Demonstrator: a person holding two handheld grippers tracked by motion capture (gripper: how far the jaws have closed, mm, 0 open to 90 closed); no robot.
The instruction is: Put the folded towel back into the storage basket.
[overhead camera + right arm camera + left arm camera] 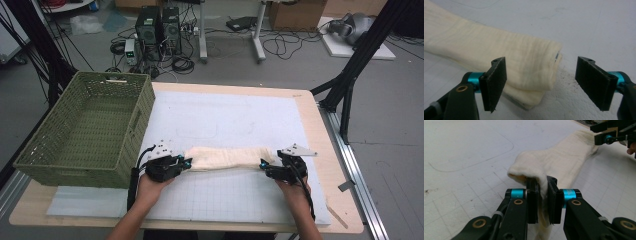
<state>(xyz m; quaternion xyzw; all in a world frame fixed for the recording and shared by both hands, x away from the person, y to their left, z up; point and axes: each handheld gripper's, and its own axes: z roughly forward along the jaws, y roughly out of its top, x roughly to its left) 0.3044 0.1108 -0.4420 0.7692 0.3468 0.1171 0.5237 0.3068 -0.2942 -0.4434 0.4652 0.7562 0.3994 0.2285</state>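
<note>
Seen from the high view, a folded cream towel (227,158) lies as a long band near the front edge of the white gridded surface (235,120), beside the green woven basket (90,127) at the left edge, probably where the cloth will go. The left hand-held gripper (541,185) is pressed together on the towel's left end, pinching the layers, seemingly to anchor that end. The right hand-held gripper (541,83) stands spread about the opposite folded end, pads clear of the cloth, apparently lined up to take hold of it.
</note>
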